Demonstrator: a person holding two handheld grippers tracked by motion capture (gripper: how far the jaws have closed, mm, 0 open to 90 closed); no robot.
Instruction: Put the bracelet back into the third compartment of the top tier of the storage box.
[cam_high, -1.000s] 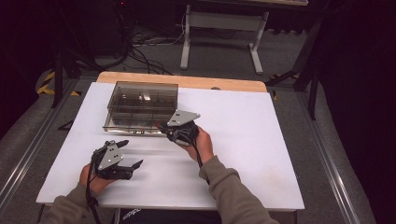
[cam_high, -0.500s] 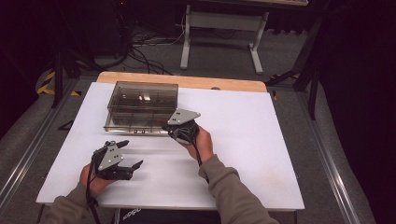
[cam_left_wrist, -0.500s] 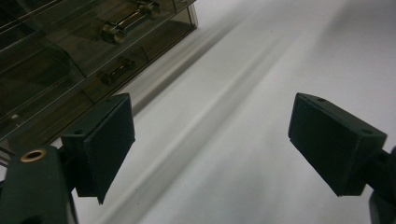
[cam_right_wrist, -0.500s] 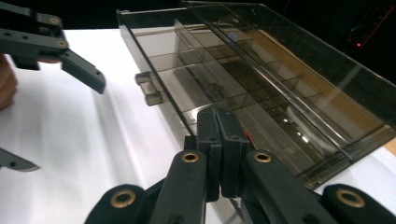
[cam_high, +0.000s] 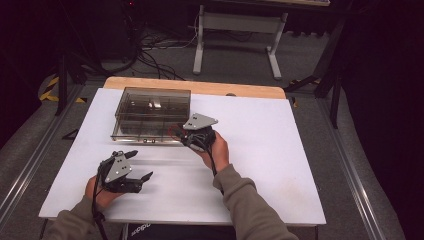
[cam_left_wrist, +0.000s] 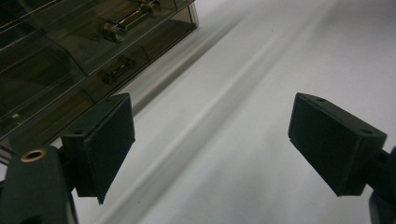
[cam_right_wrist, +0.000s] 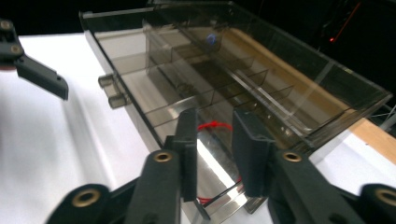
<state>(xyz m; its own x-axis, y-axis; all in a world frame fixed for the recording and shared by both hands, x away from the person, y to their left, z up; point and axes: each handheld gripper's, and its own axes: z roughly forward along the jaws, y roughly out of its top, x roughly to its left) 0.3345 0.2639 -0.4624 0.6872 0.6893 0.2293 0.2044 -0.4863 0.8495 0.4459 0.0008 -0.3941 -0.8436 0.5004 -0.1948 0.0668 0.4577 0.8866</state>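
Note:
A smoky clear drawer box (cam_high: 152, 112) stands on the white table (cam_high: 280, 150), left of centre. My right gripper (cam_high: 181, 136) points at the box's near right corner. Its jaws have just been opening and now stand a little apart (cam_right_wrist: 215, 122). A thin red loop (cam_right_wrist: 214, 126) shows between them, lying against the clear plastic, and the pads do not press on it. My left gripper (cam_high: 141, 164) rests near the front left of the table. Its jaws are wide open (cam_left_wrist: 210, 135) over bare table, with the box (cam_left_wrist: 56, 60) off to their left.
Metal knobs (cam_right_wrist: 112, 93) stick out of the drawer fronts toward me. A wooden strip (cam_high: 200, 87) edges the table's far side. Beyond it lie a floor with cables and a white stand (cam_high: 235, 30). Bare white table spreads to the right of my right hand.

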